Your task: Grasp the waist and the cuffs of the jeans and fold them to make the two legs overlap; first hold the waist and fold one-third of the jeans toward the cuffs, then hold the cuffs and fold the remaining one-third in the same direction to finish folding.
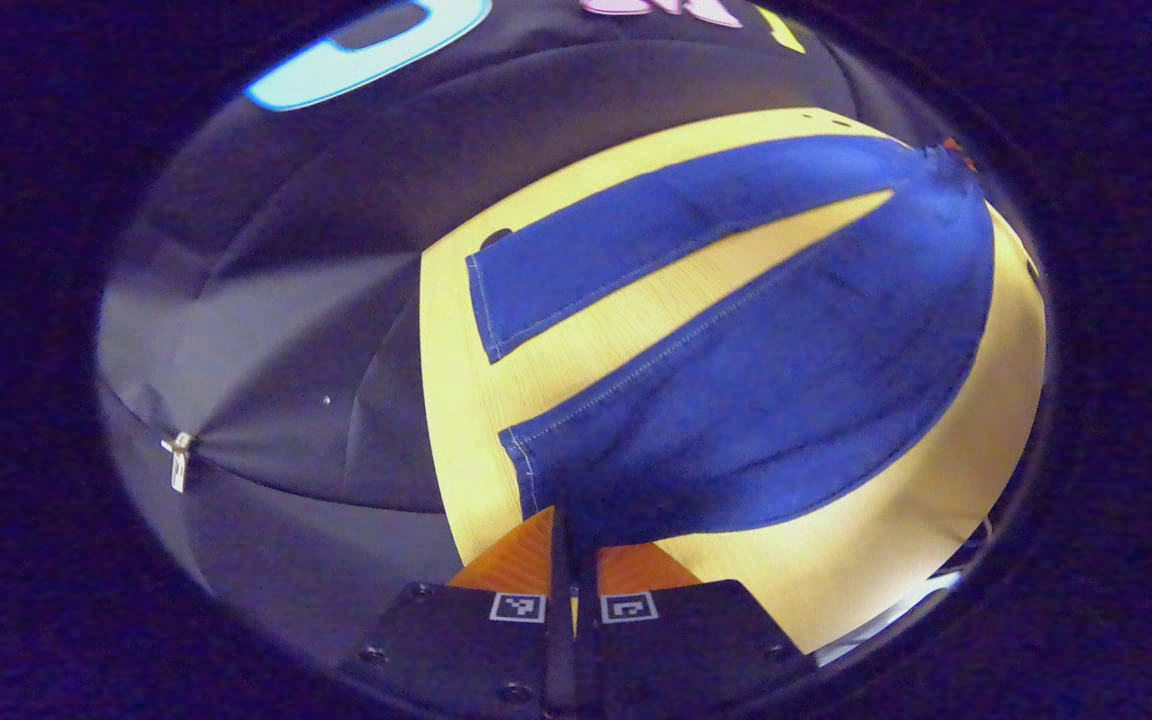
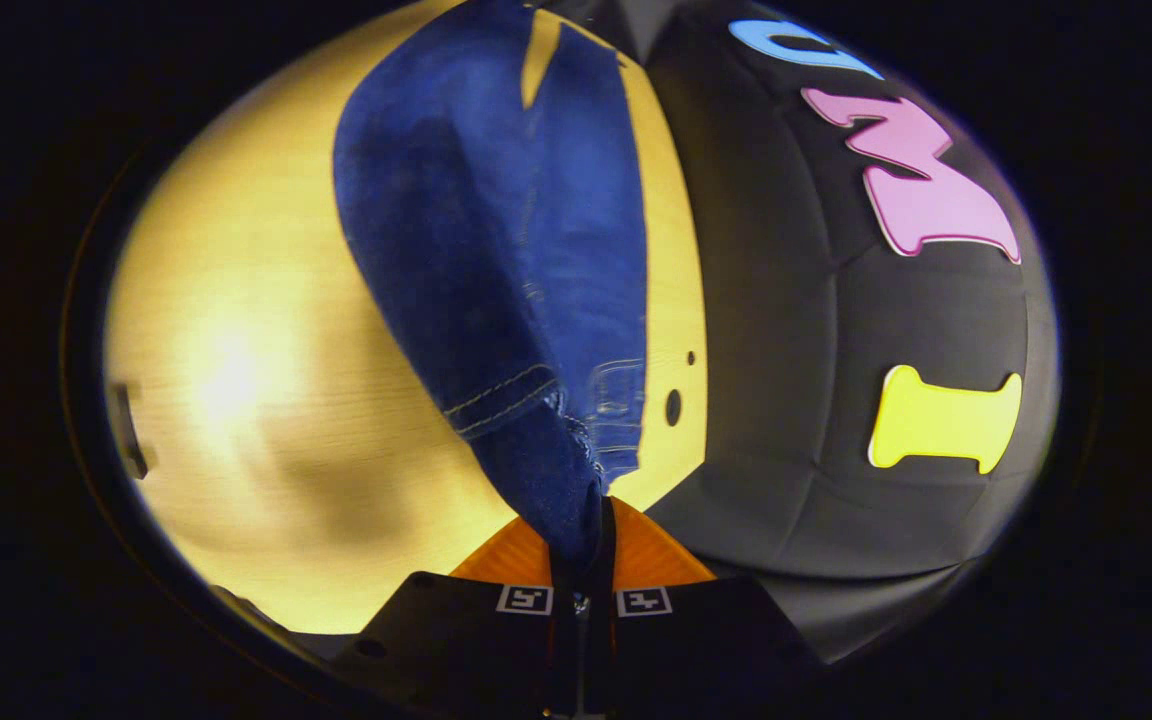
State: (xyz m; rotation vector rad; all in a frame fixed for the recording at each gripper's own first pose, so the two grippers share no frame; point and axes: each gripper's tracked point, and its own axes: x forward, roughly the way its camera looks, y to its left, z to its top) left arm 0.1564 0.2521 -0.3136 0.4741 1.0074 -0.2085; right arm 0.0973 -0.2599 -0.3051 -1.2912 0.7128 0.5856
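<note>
Both my grippers' jaws pinch the jeans (image 1: 736,400), left gripper (image 1: 573,570) at a cuff, right gripper (image 2: 581,560) at the waist, above the counter (image 1: 456,400); next, carry this leg over the other.

Pale wooden table (image 1: 456,400), blue jeans (image 1: 736,380) spread on it, legs apart

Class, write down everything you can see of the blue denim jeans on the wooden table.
The blue denim jeans lie spread on the light wooden table, their two legs apart in a V with bare wood between. Pale stitching lines the cuffs and seams. The left gripper is shut on the near leg by its cuff; the right gripper is shut on the bunched waist, where a belt loop shows.
</note>
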